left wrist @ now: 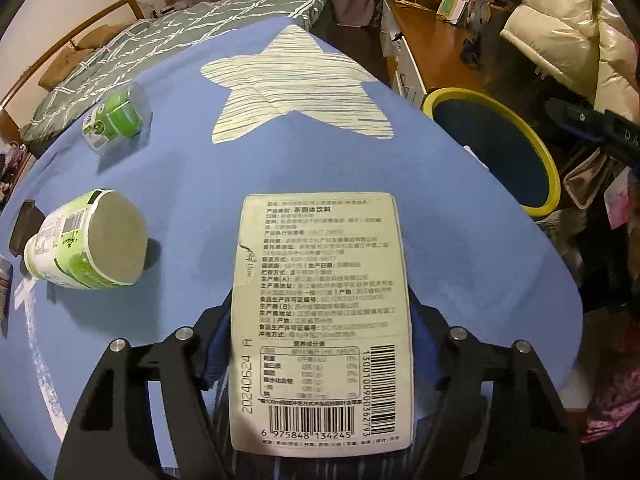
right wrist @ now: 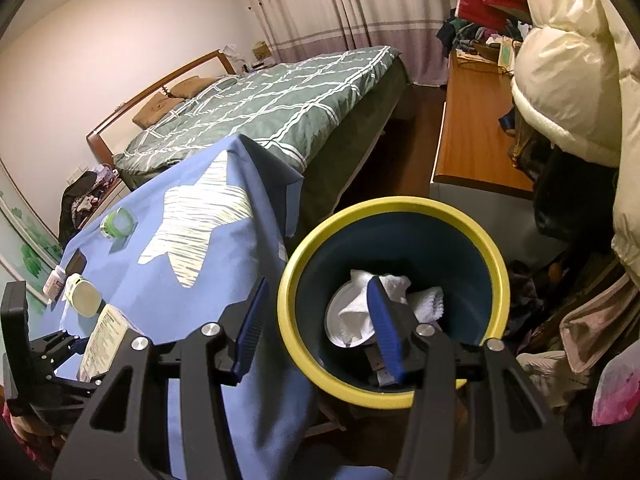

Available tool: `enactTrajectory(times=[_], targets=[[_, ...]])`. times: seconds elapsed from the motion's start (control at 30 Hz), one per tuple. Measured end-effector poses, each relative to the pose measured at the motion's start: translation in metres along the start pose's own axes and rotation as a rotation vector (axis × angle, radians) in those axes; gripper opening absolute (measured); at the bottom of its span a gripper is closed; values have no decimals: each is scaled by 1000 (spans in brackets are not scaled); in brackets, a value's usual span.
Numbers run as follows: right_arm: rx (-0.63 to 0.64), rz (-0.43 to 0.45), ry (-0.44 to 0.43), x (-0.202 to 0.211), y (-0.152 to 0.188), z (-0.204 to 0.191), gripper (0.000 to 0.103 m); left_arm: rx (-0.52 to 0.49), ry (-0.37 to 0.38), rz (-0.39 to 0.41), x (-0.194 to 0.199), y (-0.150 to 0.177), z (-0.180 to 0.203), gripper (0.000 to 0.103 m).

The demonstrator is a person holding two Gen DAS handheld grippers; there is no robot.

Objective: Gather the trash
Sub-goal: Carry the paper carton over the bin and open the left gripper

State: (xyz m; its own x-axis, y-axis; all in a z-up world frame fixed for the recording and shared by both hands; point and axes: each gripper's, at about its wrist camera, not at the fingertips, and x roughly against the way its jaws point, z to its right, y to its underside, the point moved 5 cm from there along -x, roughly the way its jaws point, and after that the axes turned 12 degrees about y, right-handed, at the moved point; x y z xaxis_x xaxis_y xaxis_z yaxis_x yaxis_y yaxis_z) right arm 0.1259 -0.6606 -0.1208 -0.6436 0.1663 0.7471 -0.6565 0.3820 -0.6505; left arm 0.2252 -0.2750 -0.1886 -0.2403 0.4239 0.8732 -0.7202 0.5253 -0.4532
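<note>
My left gripper is shut on a flat white printed carton and holds it above the blue star-print tablecloth. The carton also shows in the right wrist view. A white and green bottle lies on its side at the left. A green and clear wrapper lies farther back. My right gripper is open and empty over the near rim of the yellow-rimmed blue bin, which holds white tissue. The bin also shows at the right in the left wrist view.
The bin stands beside the table's right edge. A bed with a green checked cover lies behind the table. A wooden desk and hanging coats are at the right. A dark small object sits at the table's left.
</note>
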Motion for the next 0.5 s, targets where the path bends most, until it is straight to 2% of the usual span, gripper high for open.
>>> enactTrajectory(times=[0.23, 0.5], targets=[[-25, 13, 9, 11, 13, 11, 48, -30, 0, 41, 11, -4, 9, 71], [-60, 27, 24, 28, 30, 33, 48, -88, 24, 89, 22, -38, 37, 71]])
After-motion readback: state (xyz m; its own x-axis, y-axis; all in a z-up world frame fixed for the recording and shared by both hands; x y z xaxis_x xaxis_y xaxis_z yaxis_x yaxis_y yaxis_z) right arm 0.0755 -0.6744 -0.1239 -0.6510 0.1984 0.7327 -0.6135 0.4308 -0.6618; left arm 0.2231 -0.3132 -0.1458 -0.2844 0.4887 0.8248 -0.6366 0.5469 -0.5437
